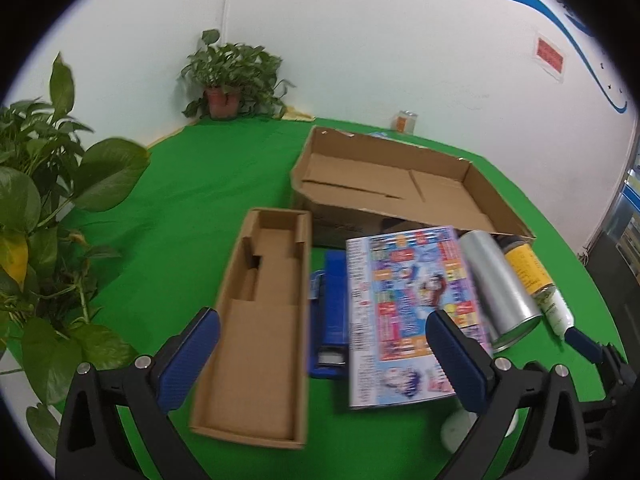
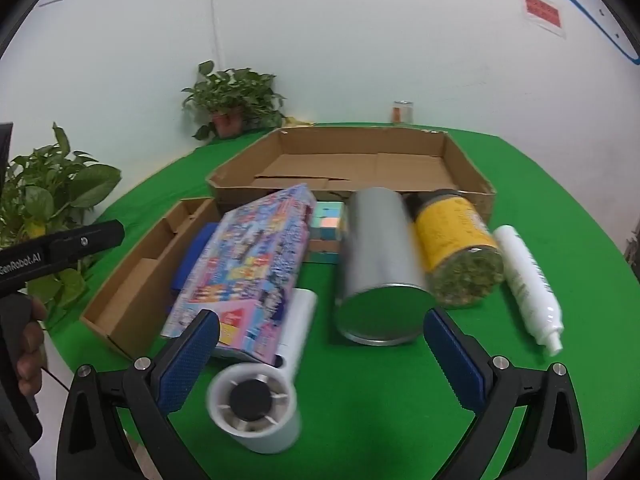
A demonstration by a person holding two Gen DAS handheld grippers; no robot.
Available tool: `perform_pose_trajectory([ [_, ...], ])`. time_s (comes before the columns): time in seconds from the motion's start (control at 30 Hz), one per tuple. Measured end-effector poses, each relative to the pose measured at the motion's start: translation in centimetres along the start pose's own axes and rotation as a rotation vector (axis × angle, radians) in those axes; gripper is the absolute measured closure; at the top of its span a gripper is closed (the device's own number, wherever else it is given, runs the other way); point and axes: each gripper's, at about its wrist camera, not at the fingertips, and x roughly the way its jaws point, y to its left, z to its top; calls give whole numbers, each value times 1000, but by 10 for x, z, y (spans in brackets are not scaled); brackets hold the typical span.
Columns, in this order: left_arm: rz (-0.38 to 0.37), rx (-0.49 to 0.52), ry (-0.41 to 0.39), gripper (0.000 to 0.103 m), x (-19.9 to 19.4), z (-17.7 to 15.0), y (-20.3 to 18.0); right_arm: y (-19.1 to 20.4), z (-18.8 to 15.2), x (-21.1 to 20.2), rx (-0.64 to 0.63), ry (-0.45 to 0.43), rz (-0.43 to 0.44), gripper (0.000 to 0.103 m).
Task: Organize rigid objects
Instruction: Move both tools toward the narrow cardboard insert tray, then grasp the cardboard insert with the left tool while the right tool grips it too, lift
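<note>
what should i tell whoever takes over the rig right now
Left gripper and right gripper: jaws wide open, holding nothing.
Large cardboard tray and narrow cardboard box hold nothing.
On the green table: colourful box, silver can, yellow jar, white bottle, white fan, blue item.
Done: nothing packed. Left: all items.

Both views are bright and evenly lit from above, with only faint, soft shadows on the green tabletop [image 1: 168,200]. Fisheye bending curves the wall and tabletop rim, and black vignette fills the corners. Mid-frame items are smeared by motion blur, notably the colourful box [image 2: 248,268] and silver can [image 2: 380,264]
</note>
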Motion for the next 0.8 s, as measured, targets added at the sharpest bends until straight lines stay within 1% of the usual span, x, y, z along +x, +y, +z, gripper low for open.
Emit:
perform_pose_trajectory([
  [0.03,10,-1,10,1,3,1,9,16,2,-11,-8,4,11,0],
  [0.07,23,2,22,1,5,1,20,22,8,-3,-15,16,27,0],
  [0.13,41,11,43,1,12,0,37,34,13,-4,-30,30,48,0],
  [0.17,42,11,53,1,15,0,43,50,16,12,-73,25,47,0],
  [0.23,28,-5,73,1,22,-3,56,73,23,21,-100,41,73,1],
  [0.33,8,-46,128,1,34,-10,72,110,32,39,-143,63,103,1],
  [0.37,-1,-58,142,5,37,-13,76,114,31,35,-141,87,142,2],
  [0.4,-14,-71,158,7,41,-15,80,116,34,38,-139,87,182,4],
  [0.47,-39,-91,188,22,45,-19,86,134,35,46,-160,104,200,8],
  [0.5,-46,-97,205,27,47,-21,89,143,35,50,-166,113,211,12],
  [0.53,-48,-101,216,35,49,-23,92,152,35,56,-176,105,221,16],
  [0.57,-50,-107,231,45,50,-25,94,158,34,61,-178,119,226,19],
  [0.6,-54,-112,246,50,51,-27,97,164,32,66,-183,136,229,26],
  [0.63,-62,-113,264,57,52,-30,99,170,30,72,-188,154,229,34],
  [0.67,-66,-111,278,62,52,-33,99,176,28,77,-193,172,228,38],
  [0.7,-67,-111,287,65,53,-36,100,182,25,83,-197,192,230,46],
  [0.73,-75,-116,289,69,52,-38,101,189,23,88,-201,212,235,52],
  [0.77,-96,-125,289,73,50,-40,102,189,17,98,-211,255,230,55],
  [0.8,-109,-127,290,76,49,-41,103,191,13,107,-219,287,233,60],
])
